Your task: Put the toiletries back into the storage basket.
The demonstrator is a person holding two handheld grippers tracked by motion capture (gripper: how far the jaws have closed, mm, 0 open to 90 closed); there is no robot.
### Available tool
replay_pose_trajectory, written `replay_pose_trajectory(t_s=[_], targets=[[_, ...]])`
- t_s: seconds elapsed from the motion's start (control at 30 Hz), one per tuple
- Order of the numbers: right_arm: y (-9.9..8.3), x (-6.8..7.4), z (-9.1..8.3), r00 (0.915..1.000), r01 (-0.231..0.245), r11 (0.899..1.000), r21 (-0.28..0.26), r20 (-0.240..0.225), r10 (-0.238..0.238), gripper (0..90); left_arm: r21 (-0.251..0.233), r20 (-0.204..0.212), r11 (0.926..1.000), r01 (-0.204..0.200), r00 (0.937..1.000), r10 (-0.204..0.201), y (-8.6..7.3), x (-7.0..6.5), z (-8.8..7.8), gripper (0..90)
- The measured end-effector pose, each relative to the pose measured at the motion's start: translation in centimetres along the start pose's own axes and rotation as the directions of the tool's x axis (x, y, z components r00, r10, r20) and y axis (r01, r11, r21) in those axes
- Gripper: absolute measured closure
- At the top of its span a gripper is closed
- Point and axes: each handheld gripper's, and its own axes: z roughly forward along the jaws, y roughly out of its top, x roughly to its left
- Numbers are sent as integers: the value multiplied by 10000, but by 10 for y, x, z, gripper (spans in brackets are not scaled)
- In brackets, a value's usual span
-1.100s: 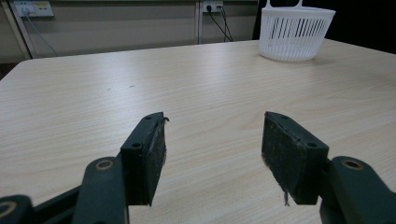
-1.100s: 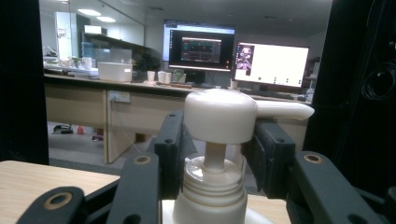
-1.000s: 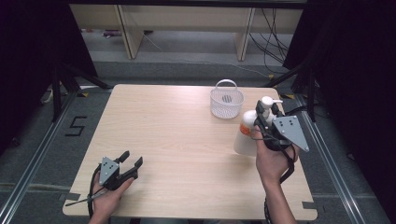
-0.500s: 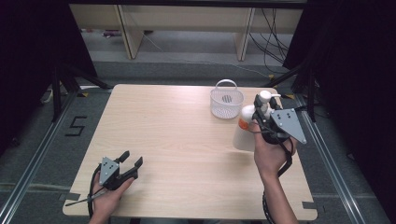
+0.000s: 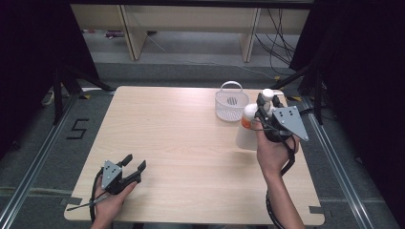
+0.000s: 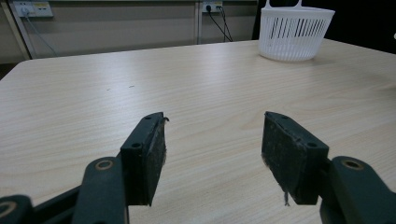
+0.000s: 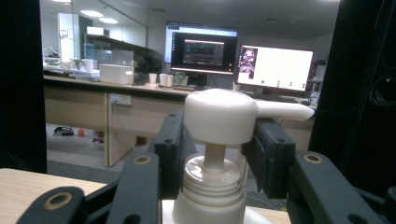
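Note:
A white pump bottle [image 5: 248, 114] with an orange band stands upright at the right side of the wooden table [image 5: 181, 143], just right of the basket. My right gripper [image 5: 264, 102] is shut on its neck. In the right gripper view the two jaws clamp either side of the collar, just under the pump head [image 7: 219, 116], with the spout pointing right. The bottle's base is hidden there. My left gripper [image 5: 134, 164] rests near the table's front left corner. It is open, and nothing but bare tabletop lies between its pads [image 6: 147, 158].
A white slotted plastic basket [image 5: 231, 102] with a handle stands at the back right of the table, far ahead in the left gripper view [image 6: 295, 30]. Shelving and cables lie beyond the far edge. Desks and lit monitors [image 7: 201, 49] fill the room behind.
My right hand has shifted slightly away from me with the bottle still gripped. The left gripper has stayed where it was.

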Motion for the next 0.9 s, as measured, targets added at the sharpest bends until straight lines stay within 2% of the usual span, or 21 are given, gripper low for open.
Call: replay_pose_trajectory(t_s=[0.1,0.8,0.9], targets=[[2,0,2,9999,-70,10000,-5,105,70,601,12,-4,10000,-14,10000,14,0,0,0,393],[6,2,18,10000,-71,9999,-73,67,71,601,21,8,10000,34,10000,-34,0,0,0,393],[7,3,20,9999,-89,9999,-51,61,89,601,-156,8,9998,77,10000,-77,-1,0,1,393]])
